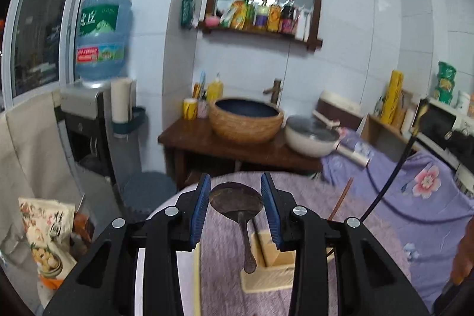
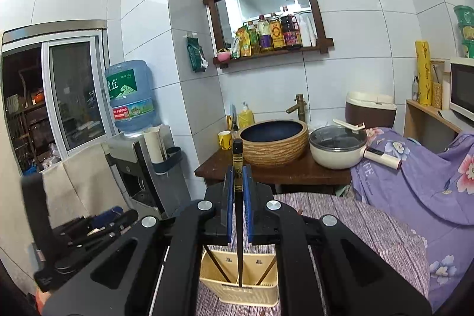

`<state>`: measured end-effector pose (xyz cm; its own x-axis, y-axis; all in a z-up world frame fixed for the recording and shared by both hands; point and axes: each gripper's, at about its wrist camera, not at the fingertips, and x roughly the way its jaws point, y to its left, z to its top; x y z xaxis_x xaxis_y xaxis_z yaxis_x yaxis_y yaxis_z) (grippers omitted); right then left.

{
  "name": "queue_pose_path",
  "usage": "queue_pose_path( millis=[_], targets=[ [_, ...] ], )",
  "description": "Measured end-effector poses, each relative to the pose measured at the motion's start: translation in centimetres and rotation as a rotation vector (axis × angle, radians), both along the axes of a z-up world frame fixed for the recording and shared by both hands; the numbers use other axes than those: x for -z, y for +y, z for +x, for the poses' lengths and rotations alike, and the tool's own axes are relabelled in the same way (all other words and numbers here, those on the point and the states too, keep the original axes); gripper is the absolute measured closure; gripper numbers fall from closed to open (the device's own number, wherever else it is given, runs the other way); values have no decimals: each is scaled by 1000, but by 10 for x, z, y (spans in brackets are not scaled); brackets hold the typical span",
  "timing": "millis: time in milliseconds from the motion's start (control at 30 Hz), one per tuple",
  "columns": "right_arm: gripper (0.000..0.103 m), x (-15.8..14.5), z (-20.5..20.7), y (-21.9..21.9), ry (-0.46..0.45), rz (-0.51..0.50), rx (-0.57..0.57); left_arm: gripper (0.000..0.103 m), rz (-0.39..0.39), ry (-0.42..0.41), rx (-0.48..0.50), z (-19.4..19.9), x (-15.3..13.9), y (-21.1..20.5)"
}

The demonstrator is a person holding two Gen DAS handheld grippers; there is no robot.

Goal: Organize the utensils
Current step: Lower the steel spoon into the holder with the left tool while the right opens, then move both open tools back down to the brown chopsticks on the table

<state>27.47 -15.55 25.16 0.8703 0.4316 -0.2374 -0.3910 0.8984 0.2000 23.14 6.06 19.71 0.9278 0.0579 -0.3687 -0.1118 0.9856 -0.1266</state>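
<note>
In the left wrist view a cream utensil holder (image 1: 268, 271) stands on the purple cloth, with a dark spoon (image 1: 237, 202) upright in it, bowl up. My left gripper (image 1: 236, 191) is open, its blue pads either side of the spoon's bowl without touching it. In the right wrist view my right gripper (image 2: 238, 182) is shut on a black chopstick (image 2: 238, 165) with gold bands, held upright with its tip down inside the cream holder (image 2: 240, 283). Brown chopsticks (image 2: 217, 264) lean in the holder. The same black chopstick (image 1: 394, 168) shows at the right of the left view.
A round table with a striped purple cloth (image 2: 349, 224) carries the holder. Behind stand a wooden stand with a basin sink (image 2: 274, 139), a white lidded pot (image 2: 337, 148), a water dispenser (image 2: 130, 96) and a floral-covered counter (image 2: 429, 168). A food bag (image 1: 44, 236) lies lower left.
</note>
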Motion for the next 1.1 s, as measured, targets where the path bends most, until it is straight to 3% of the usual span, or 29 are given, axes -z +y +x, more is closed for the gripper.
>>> queue_pose_path(
  millis=[167,567,767,1000,1100],
  targets=[
    [96,1,12,6,-29,-19,41,68,-4,-32,24,23,-2,-25],
    [96,87,45,15,93,-57,71,68,-17,87,40,56,90,-41],
    [96,120,51,17,150,-77,70,68,23,139,46,58,120,-48],
    [96,136,53,16,176,-98,73,68,32,179,54,60,137,-50],
    [95,138,50,11,165,-93,81,56,28,175,58,55,137,-48]
  ],
)
